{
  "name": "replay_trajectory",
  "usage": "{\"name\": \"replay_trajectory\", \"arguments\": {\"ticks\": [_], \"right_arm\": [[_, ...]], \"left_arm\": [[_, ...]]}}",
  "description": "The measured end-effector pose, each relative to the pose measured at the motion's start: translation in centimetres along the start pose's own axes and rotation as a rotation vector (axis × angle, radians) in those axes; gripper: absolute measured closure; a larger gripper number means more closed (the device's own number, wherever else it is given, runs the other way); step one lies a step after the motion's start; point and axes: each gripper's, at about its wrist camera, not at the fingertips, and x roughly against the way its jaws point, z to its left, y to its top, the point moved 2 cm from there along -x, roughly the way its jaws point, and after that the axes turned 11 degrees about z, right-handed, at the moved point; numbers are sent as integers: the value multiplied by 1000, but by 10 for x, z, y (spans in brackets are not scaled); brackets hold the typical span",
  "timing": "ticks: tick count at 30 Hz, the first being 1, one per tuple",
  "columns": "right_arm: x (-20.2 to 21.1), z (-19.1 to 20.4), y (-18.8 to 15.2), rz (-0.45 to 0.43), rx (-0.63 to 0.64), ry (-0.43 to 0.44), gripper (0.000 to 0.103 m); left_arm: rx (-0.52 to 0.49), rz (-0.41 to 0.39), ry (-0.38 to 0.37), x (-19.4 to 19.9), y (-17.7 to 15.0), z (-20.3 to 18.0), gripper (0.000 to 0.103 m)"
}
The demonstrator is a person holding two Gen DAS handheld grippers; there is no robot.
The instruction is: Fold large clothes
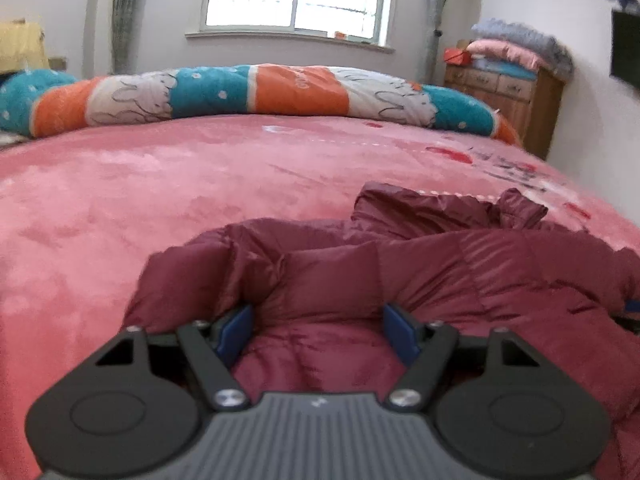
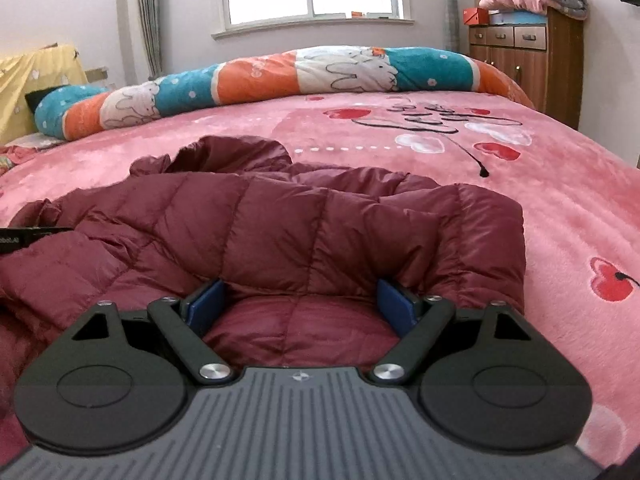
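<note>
A maroon quilted puffer jacket (image 1: pixel 400 272) lies on the pink bed cover, partly folded over itself; it also shows in the right wrist view (image 2: pixel 280 224). My left gripper (image 1: pixel 320 320) is open, its blue pads (image 1: pixel 236 332) wide apart and pushed into the jacket's near left part, the fingertips hidden under a bulge of fabric. My right gripper (image 2: pixel 304 300) is open too, its blue pads (image 2: pixel 394 304) spread and tucked under a raised fold at the jacket's near right part. Part of the left gripper (image 2: pixel 24 238) shows at the left edge of the right wrist view.
The pink plush bed cover (image 2: pixel 520 208) spreads around the jacket. A rolled orange, teal and white quilt (image 2: pixel 280 72) lies along the far side. A wooden dresser (image 2: pixel 528 56) with stacked blankets stands at the back right, under a window wall.
</note>
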Motion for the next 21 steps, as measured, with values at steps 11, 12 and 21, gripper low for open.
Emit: {"name": "replay_trajectory", "arguments": {"ticks": [11, 12, 21], "right_arm": [[45, -6, 0, -29, -56, -125, 0], [42, -6, -3, -12, -61, -108, 0], [13, -9, -13, 49, -49, -119, 0]], "left_arm": [[-52, -27, -112, 47, -20, -82, 22], [-69, -15, -94, 43, -23, -89, 19], [-118, -38, -22, 21, -44, -98, 13]]}}
